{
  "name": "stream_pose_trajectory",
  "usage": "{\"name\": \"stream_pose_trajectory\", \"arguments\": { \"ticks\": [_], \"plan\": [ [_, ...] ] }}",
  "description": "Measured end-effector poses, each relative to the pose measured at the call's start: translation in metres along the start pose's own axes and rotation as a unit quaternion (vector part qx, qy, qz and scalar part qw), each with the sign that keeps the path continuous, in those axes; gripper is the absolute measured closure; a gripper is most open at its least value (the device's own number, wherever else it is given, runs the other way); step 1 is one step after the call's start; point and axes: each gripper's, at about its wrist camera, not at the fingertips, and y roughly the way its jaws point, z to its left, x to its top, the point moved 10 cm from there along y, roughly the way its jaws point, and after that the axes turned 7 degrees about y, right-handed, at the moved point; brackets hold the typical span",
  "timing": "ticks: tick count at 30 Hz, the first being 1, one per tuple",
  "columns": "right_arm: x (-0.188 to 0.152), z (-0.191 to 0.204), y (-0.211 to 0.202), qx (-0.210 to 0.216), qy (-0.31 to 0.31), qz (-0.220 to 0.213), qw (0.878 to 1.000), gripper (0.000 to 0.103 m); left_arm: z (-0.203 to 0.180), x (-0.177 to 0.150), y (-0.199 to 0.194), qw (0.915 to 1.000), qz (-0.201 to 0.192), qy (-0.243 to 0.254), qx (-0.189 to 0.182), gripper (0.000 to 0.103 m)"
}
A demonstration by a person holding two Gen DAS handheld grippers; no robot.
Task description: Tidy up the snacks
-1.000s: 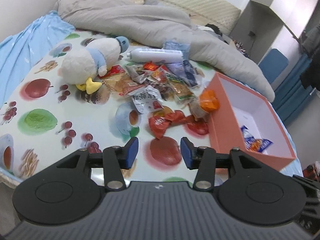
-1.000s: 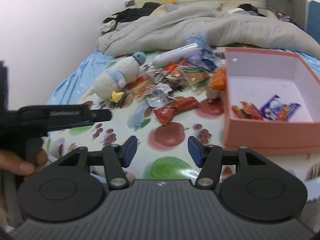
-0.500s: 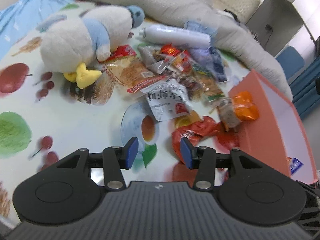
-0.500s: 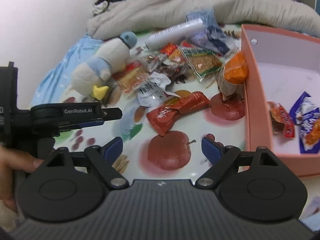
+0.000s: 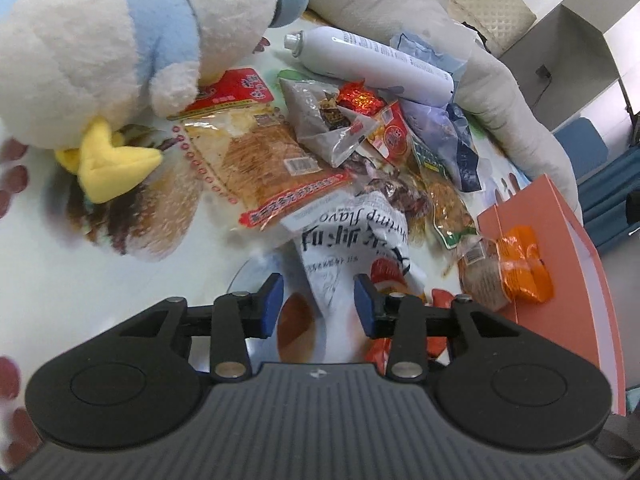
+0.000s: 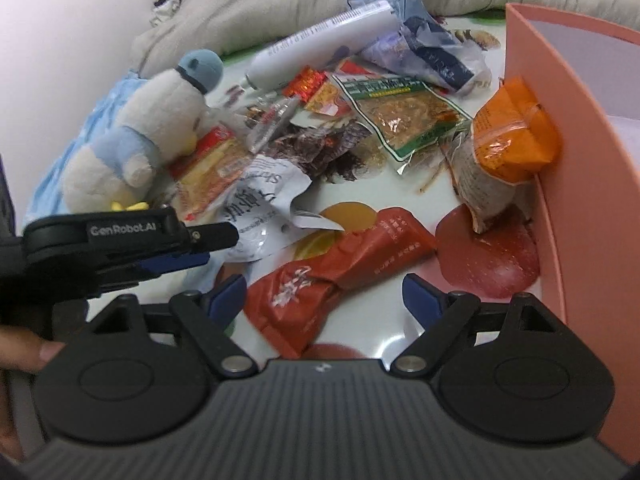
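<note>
A heap of snack packets lies on the fruit-print cloth. My left gripper is open, its jaws either side of the near end of a white shrimp-flavour packet, which also shows in the right wrist view. My right gripper is wide open just above a red packet. An orange-topped packet leans against the pink box. A green-edged packet and a large red-edged packet lie further back. The left gripper is seen side-on at the left.
A white and blue plush penguin sits on the left over some packets. A white spray can lies behind the heap. A grey duvet is bunched at the back. The pink box wall stands at the right.
Both grippers have moved forward and down towards the heap. The right gripper has opened wider and now straddles the red packet. The left gripper now straddles the white packet.
</note>
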Motion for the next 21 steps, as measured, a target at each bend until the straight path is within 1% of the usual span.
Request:
{"name": "stream_pose_trajectory", "arguments": {
  "ticks": [3, 5, 6, 8, 9, 10, 11, 12, 13, 15, 19, 21],
  "plan": [
    [-0.004, -0.002, 0.013, -0.004, 0.016, 0.013, 1.000, 0.025, -0.001, 0.002, 0.008, 1.0000, -0.003, 0.002, -0.006, 0.061],
    [-0.004, -0.002, 0.021, 0.000, 0.025, 0.019, 0.999, 0.026, -0.001, 0.003, 0.013, 0.9999, -0.008, 0.006, -0.005, 0.066],
    [-0.002, -0.003, 0.022, -0.003, 0.026, 0.015, 1.000, 0.031, -0.002, 0.003, 0.014, 0.9999, -0.010, 0.008, -0.003, 0.068],
    [0.001, -0.003, 0.022, -0.005, 0.022, 0.014, 1.000, 0.036, -0.001, 0.004, 0.017, 0.9999, -0.013, 0.006, 0.002, 0.081],
    [0.002, -0.003, 0.023, -0.002, 0.020, 0.017, 1.000, 0.040, 0.000, 0.004, 0.018, 0.9999, -0.013, 0.004, 0.006, 0.086],
    [0.002, -0.002, 0.023, 0.000, 0.016, 0.021, 1.000, 0.046, 0.001, 0.004, 0.019, 0.9998, -0.014, 0.002, 0.015, 0.094],
    [0.002, -0.002, 0.023, -0.002, 0.011, 0.025, 1.000, 0.057, 0.002, 0.004, 0.019, 0.9997, -0.014, 0.003, 0.021, 0.095],
    [0.003, -0.002, 0.021, -0.004, 0.008, 0.024, 1.000, 0.061, -0.001, 0.003, 0.018, 0.9996, -0.015, 0.007, 0.021, 0.095],
    [0.004, -0.003, 0.020, -0.009, 0.005, 0.023, 1.000, 0.062, -0.002, 0.003, 0.017, 0.9996, -0.017, 0.011, 0.021, 0.095],
    [0.005, -0.005, 0.015, -0.012, 0.007, 0.019, 1.000, 0.070, -0.005, 0.000, 0.015, 0.9995, -0.016, 0.018, 0.021, 0.097],
    [0.001, -0.007, 0.001, -0.014, -0.003, 0.017, 1.000, 0.074, -0.009, -0.004, 0.000, 0.9996, -0.022, 0.013, 0.015, 0.100],
    [-0.003, -0.008, -0.009, -0.014, -0.008, 0.017, 1.000, 0.080, -0.011, -0.008, -0.009, 0.9996, -0.023, 0.014, 0.011, 0.101]
  ]
}}
